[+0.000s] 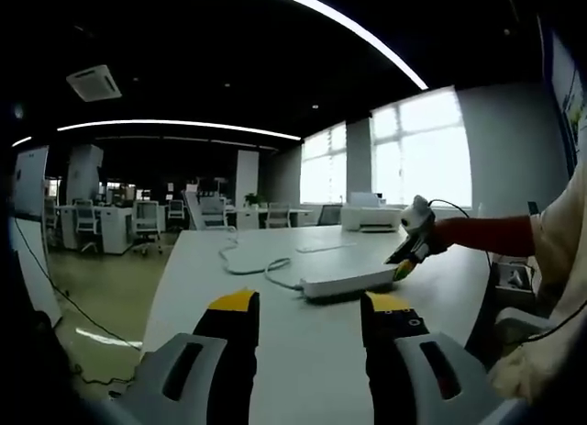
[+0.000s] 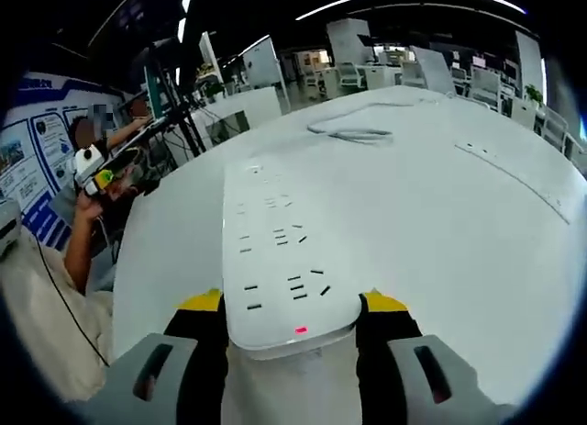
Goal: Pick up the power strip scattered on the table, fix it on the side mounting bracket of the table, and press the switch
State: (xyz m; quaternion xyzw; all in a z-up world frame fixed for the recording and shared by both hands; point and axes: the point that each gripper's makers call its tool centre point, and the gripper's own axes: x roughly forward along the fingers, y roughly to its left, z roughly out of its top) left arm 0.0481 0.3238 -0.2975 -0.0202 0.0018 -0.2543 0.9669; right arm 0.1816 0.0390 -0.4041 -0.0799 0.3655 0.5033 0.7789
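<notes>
power strip between right gripper fingers — table-top

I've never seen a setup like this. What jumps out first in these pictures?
A long white power strip lies on a big white table, its near end between the right gripper's yellow-tipped jaws, a small red light glowing there. Its cable curls away across the tabletop. The left gripper hovers open nearby.

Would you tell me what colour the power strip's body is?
White, clearest in the right gripper view, where the power strip lies between the gripper's jaws.
</notes>
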